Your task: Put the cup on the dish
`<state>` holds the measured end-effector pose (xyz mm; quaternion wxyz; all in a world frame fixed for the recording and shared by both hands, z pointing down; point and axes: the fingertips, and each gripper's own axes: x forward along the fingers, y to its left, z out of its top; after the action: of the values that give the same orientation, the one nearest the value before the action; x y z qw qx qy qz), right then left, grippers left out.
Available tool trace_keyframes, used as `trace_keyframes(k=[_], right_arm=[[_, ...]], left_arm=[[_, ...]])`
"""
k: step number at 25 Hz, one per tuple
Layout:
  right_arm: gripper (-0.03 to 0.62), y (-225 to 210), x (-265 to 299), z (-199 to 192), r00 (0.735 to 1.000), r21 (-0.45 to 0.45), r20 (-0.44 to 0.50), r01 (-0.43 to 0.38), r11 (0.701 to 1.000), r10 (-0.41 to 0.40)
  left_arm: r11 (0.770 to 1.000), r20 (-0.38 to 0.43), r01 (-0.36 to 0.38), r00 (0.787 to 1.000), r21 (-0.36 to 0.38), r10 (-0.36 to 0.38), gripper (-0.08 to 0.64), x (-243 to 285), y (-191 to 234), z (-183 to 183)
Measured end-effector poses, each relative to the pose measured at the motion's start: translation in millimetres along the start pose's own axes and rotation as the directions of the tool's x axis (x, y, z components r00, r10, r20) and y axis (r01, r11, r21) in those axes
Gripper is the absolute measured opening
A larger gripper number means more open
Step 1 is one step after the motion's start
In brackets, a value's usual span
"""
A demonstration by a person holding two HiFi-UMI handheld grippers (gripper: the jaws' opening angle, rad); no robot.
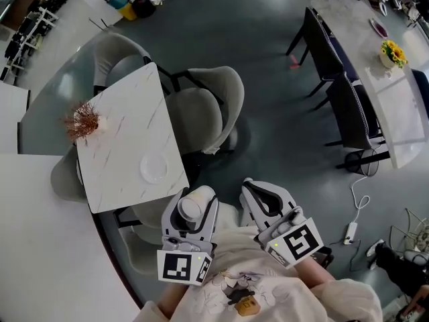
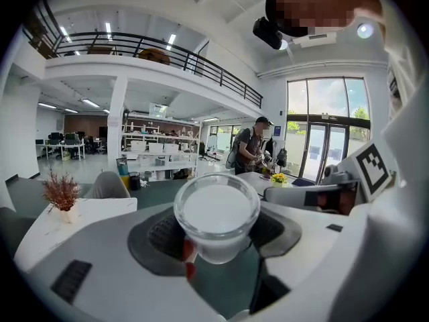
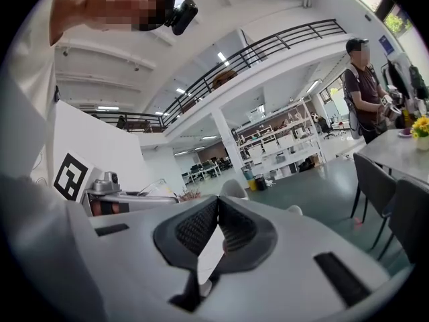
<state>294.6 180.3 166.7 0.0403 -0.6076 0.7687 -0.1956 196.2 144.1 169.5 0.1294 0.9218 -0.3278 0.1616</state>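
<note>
cup [image 1: 190, 208] pinched in my l gripper [image 1: 193, 197]; dish [image 1: 154, 167] lies near, far-left of it on table [image 1: 120, 129], so l's closer. r gripper [image 1: 258, 190] pressed together, empty.

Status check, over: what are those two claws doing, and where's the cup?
Left gripper shut on cup, off the table. Right gripper shut, empty. Dish bare on table, plant well clear.

The head view looks steeply down from high above on the square white marble desk [image 1: 127, 139], with the left gripper [image 1: 198, 196] and right gripper [image 1: 258, 188] near its bottom edge. The left gripper view faces level across the hall, very close to the clear plastic cup [image 2: 216, 213] between its fingers. The right gripper view tilts upward. All three views share the yellow flowers [image 1: 393, 52] [image 2: 278, 177] [image 3: 421, 124].
</note>
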Motion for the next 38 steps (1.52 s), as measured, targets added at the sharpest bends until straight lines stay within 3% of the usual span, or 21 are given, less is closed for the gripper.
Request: trace_keyframes(k=[10, 19, 23, 31, 38], right_arm=[[0.005, 3, 34, 5, 0.998, -0.022, -0.036, -0.057, 0.998, 0.057], [0.005, 22, 82, -5, 0.993, -0.051, -0.097, -0.067, 0.996, 0.062], [0.005, 38, 107, -3, 0.987, -0.077, -0.122, -0.118, 0.990, 0.108], [0.005, 84, 164, -26, 0.951, -0.093, -0.216, -0.245, 0.965, 0.220], [0.005, 125, 202, -59, 0.884, -0.092, -0.325, -0.383, 0.919, 0.336]], left_arm=[[0.994, -0.015, -0.092, 0.996, -0.058, 0.091, 0.264, -3, 37, -5], [0.987, 0.000, -0.127, 0.992, -0.098, 0.128, 0.265, -15, 86, -13], [0.972, 0.010, -0.192, 0.981, -0.139, 0.195, 0.264, -24, 117, -13], [0.936, 0.007, -0.291, 0.954, -0.198, 0.298, 0.264, -53, 171, -27], [0.896, -0.026, -0.347, 0.935, -0.275, 0.354, 0.264, -68, 213, -55]])
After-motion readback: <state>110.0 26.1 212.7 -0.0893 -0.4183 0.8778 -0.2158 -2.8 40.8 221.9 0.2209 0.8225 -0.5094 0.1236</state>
